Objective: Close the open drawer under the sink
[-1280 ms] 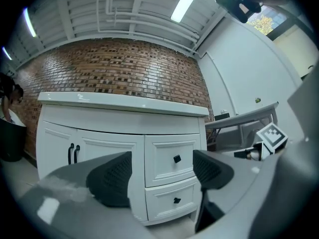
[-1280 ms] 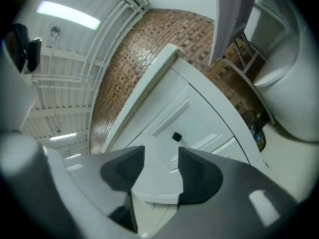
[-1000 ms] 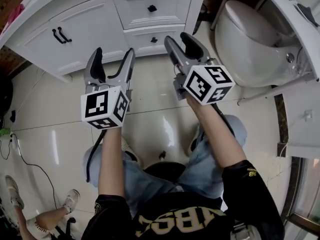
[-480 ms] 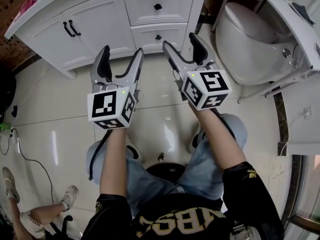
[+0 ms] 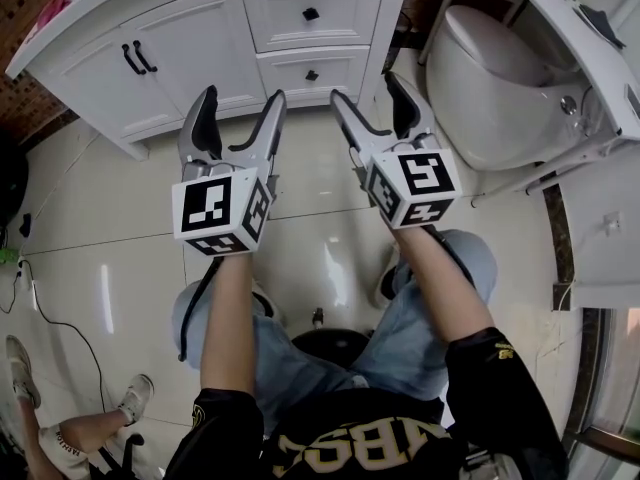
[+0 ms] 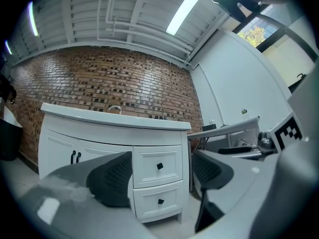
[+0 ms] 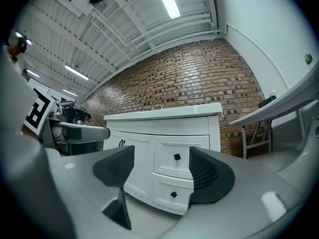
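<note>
Left gripper (image 5: 242, 98): held in the person's left hand and pointing roughly level at the cabinet front. Its jaws stand apart with nothing between them, and the dark ribbed pads (image 6: 112, 178) are clear of every surface. Right gripper (image 5: 365, 88): alongside the left one, on the toilet side. Its jaws are likewise apart and empty, and they frame the two drawers in the right gripper view. Both grippers stand apart from the cabinet and touch nothing. Vanity cabinet (image 5: 200, 28): white, under a white countertop (image 6: 114, 119) with a tap (image 6: 114, 108) on top, set against a brick wall (image 6: 109, 78). The left section has two doors with paired black handles (image 5: 135, 58). The right section has an upper drawer (image 5: 335, 3) and a lower drawer (image 5: 335, 68), stacked, each with one small black knob. Both drawer fronts sit flush with the cabinet face and no gap shows. Toilet (image 5: 500, 78): white, to the right of the cabinet. Floor (image 5: 120, 228): glossy pale tile. Person (image 5: 360, 438): seated, knees below the grippers. A second person's shoe (image 5: 140, 396) shows near the lower left corner.
</note>
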Action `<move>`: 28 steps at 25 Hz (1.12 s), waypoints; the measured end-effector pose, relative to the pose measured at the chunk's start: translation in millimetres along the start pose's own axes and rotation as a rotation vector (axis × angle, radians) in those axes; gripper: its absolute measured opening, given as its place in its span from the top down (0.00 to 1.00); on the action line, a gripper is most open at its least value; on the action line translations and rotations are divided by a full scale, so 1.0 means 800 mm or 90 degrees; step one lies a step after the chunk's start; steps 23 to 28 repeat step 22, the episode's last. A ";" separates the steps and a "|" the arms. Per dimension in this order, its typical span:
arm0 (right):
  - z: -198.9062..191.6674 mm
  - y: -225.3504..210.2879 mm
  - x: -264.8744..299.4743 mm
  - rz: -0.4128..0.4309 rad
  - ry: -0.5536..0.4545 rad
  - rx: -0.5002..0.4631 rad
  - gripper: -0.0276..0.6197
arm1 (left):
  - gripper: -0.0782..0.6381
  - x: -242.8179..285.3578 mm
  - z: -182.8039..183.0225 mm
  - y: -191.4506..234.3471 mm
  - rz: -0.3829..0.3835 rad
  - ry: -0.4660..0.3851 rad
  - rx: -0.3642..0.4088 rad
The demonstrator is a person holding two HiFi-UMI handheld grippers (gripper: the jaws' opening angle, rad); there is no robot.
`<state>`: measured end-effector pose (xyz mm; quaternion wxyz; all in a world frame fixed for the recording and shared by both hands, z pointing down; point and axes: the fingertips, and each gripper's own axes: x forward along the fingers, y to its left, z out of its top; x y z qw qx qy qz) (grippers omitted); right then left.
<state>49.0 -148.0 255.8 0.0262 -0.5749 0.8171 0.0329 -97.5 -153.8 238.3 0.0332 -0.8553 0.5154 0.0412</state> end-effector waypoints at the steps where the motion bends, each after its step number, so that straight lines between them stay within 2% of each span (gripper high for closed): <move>1: -0.001 -0.001 0.000 0.001 0.002 0.002 0.44 | 0.35 0.001 -0.001 0.000 0.002 0.002 -0.003; 9: -0.009 -0.009 -0.002 0.008 0.007 0.019 0.44 | 0.35 0.023 -0.009 -0.013 -0.009 0.011 -0.013; 19: -0.039 -0.039 0.001 -0.012 0.039 0.024 0.44 | 0.35 0.034 -0.023 -0.006 -0.005 0.030 0.009; 28: -0.041 -0.045 0.006 -0.015 0.040 0.038 0.44 | 0.35 0.037 -0.028 -0.004 -0.003 0.034 0.019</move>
